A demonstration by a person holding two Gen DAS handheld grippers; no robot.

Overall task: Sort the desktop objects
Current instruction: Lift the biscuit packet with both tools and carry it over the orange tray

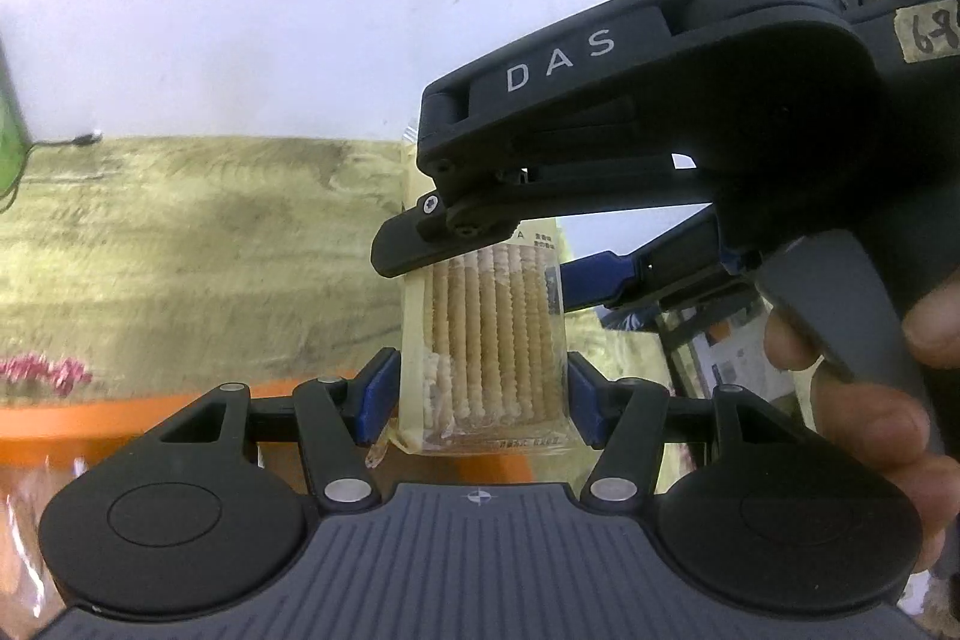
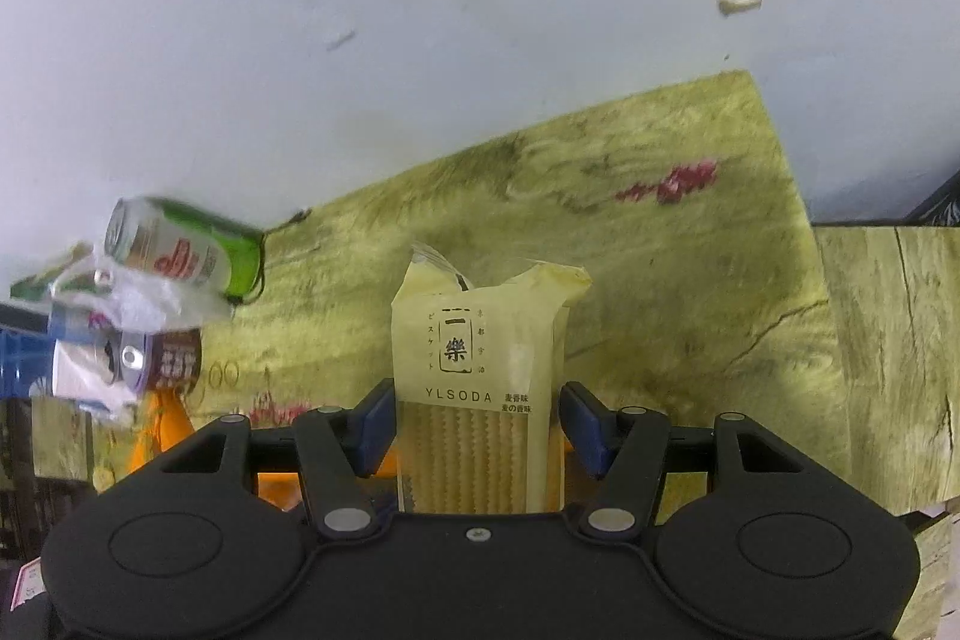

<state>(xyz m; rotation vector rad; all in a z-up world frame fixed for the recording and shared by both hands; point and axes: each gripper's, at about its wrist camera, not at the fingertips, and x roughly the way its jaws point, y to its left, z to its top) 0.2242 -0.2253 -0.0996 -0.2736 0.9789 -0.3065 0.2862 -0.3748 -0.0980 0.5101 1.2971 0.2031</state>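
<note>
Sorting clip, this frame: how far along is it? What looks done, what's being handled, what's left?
Done: cannot tell; no sorted group shows clearly. In hand: the cracker packet sits between the fingers of both the left gripper and the right gripper, apparently mid-handover. Left: a green can, a brown can and crumpled wrappers piled at the table's edge, plus an orange item below.

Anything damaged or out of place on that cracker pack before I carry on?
Yes. The pale yellow YLSODA cracker pack is torn open at its top, the edge ragged and crumpled. Through its clear window, several crackers look crumbled at one end. Both claws, left and right, flank the pack.
</note>
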